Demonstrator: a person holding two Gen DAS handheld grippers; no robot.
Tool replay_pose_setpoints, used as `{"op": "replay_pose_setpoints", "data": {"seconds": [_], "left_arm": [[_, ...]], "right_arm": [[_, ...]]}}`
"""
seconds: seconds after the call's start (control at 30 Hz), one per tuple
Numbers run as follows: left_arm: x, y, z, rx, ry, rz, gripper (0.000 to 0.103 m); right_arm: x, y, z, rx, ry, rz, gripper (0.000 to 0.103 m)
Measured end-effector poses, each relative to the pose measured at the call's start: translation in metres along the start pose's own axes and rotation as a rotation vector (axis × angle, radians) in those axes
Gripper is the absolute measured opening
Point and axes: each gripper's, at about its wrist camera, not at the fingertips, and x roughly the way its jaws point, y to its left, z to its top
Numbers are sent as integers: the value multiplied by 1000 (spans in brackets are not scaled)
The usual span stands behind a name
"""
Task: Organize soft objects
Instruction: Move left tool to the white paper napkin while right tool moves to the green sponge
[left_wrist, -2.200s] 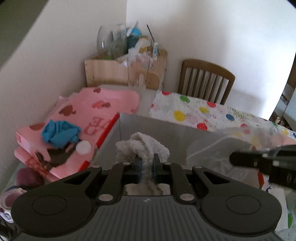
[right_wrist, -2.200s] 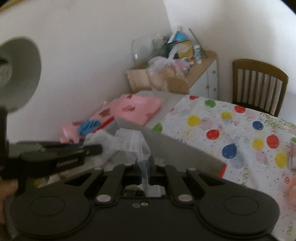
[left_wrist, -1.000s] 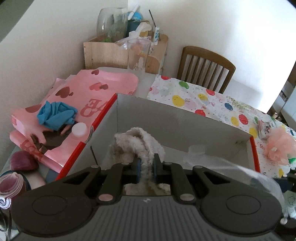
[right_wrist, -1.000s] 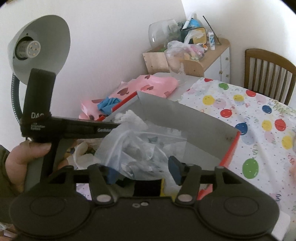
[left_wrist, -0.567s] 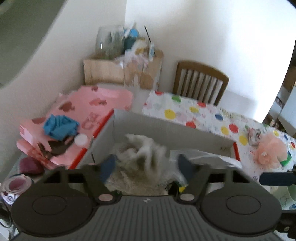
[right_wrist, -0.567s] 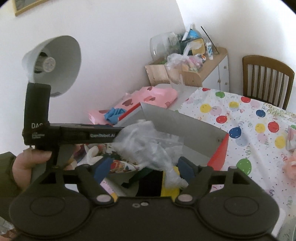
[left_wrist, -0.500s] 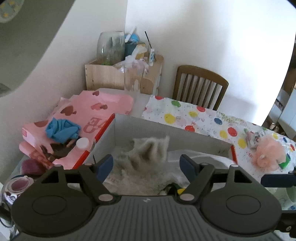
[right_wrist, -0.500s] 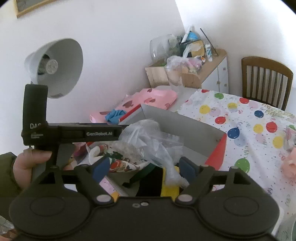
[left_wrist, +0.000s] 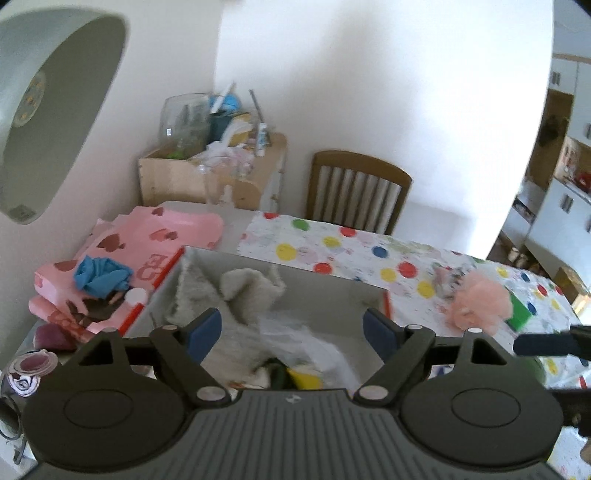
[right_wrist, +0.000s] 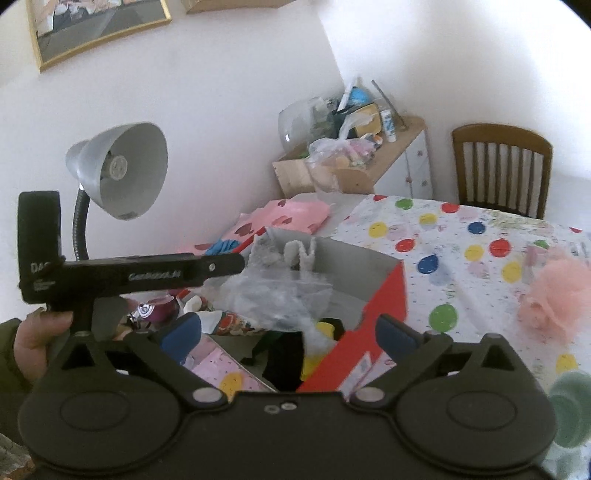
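A grey fluffy cloth (left_wrist: 243, 291) and a crumpled clear plastic bag (left_wrist: 303, 343) lie in the red-edged cardboard box (left_wrist: 332, 295). My left gripper (left_wrist: 291, 328) hovers above and behind them, its jaws opening, with nothing pressed between the pads. My right gripper (right_wrist: 289, 338) is also opening wide, and the plastic bag (right_wrist: 273, 299) lies loose in the box (right_wrist: 384, 306) beyond it. Behind the bag in the right wrist view, the fluffy cloth (right_wrist: 295, 254) leans on the far wall. A hand (right_wrist: 29, 332) holds the left gripper's body (right_wrist: 129, 275) at the left.
A pink mesh pouf (left_wrist: 480, 299) lies on the balloon-print tablecloth (left_wrist: 332, 243) right of the box. Pink heart-print bags with a blue cloth (left_wrist: 99, 277) are stacked to its left. A grey desk lamp (right_wrist: 118, 173) stands close on the left. A wooden chair (left_wrist: 358, 192) and a cluttered cabinet (left_wrist: 210, 177) are behind.
Both grippers opened, letting go of the fluffy cloth and the plastic bag, which dropped into the box. Both have drawn back and upward from the box.
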Motion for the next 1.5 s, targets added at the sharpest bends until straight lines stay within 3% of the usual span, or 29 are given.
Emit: {"op": "replay_pose_setpoints", "data": {"seconds": [0.23,0.47,0.53,0.73,0.9,1.23,1.5], "left_arm": [[-11,-45,-11,33,18,-98,87],[-7,-83,-25,24,40,-210,97],[-3,-92,-28,30,59,-229,103],[13,-118,-41,29,99,-286,103],[29,-143,-54,60,132,-291,103],[67,-189,-86,137,217,-319,103],[96,-217,-114,207,258,-312,103]], "right_arm": [[-35,-24,-9,62,-39,-52,102],[-73,-54,-22,85,-67,-128,102],[-83,-66,-27,95,-69,-160,102],[-111,-102,-36,120,-72,-268,102],[-131,-138,-37,146,-94,-371,102],[-119,-217,-28,142,-12,-551,102],[-91,-270,-17,136,64,-595,102]]}}
